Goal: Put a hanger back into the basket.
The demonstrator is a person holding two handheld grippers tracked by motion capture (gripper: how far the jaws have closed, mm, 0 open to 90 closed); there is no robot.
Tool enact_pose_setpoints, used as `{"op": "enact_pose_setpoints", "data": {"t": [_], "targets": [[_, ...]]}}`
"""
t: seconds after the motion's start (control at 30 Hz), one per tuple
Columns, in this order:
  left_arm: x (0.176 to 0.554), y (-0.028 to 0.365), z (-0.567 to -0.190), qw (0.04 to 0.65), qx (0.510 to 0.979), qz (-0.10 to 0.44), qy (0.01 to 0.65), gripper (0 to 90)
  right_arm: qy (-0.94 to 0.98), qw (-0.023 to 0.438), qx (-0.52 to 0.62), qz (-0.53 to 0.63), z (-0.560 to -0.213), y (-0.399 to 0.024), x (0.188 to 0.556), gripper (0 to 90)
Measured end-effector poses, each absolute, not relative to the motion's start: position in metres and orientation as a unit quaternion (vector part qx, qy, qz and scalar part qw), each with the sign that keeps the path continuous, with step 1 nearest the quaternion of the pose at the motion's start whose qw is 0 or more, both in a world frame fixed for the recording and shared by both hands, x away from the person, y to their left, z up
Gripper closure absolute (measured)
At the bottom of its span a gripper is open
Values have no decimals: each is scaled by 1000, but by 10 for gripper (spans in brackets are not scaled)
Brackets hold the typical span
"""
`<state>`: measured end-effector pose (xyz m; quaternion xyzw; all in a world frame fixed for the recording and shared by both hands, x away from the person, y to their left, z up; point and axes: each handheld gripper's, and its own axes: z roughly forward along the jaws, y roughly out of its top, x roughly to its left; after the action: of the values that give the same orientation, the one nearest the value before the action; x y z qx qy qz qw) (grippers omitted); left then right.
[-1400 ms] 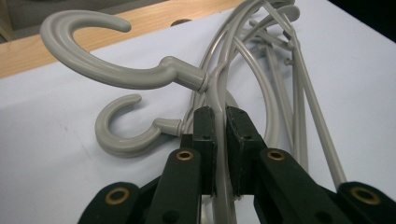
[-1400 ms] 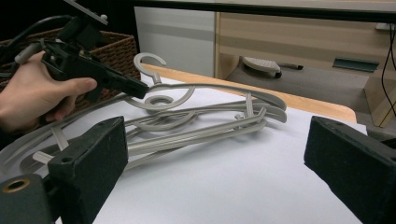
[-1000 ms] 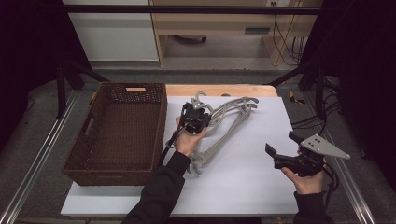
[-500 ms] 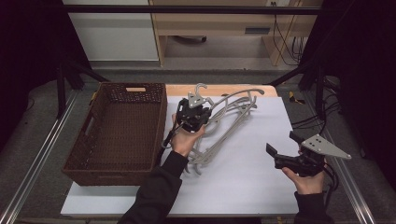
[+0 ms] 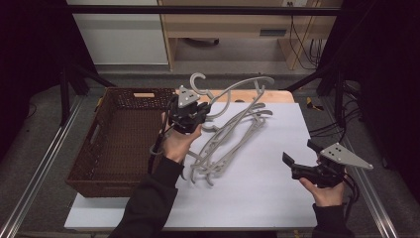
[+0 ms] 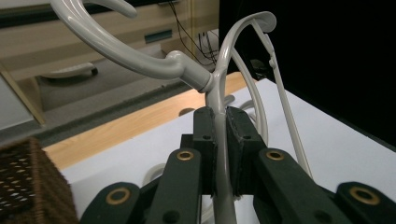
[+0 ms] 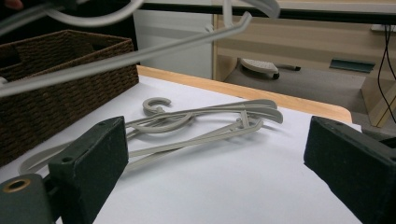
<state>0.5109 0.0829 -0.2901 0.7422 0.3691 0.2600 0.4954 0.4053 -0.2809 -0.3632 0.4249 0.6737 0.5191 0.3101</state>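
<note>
Now the left gripper (image 5: 190, 113) has its fingers (image 6: 205, 140) clenched on the neck of a grey hanger (image 5: 233, 91), just below the hook, which curls up and away past the fingertips. From that pinch the hanger's long axis runs out to the right of the fingers, its far shoulder raised above the white desk (image 5: 277, 198) while the other hangers (image 5: 225, 144) lie in a loose pile beneath and just ahead of the grip. The wicker basket (image 5: 106, 148) sits right beside the left hand, on the side opposite the hanger's length, so I'd judge the coming move is a swing across toward it, and the long arm will need to clear the basket's near rim. The right gripper (image 5: 302, 161) hovers well apart over bare desk, fingers (image 7: 88, 163) spread wide and grasping nothing, the pile lying ahead of them.
</note>
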Motion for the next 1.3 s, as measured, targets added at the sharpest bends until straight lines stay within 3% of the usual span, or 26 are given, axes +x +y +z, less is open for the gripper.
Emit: {"op": "enact_pose_setpoints", "data": {"t": [0.6,1.3], "targets": [[489,175,-251,487,719,316,381,829,681,308,425,510,-365,-276,407,64],[486,269,-257,448,704,360,417,828,685,311,424,504,-367,-275,408,63]]}}
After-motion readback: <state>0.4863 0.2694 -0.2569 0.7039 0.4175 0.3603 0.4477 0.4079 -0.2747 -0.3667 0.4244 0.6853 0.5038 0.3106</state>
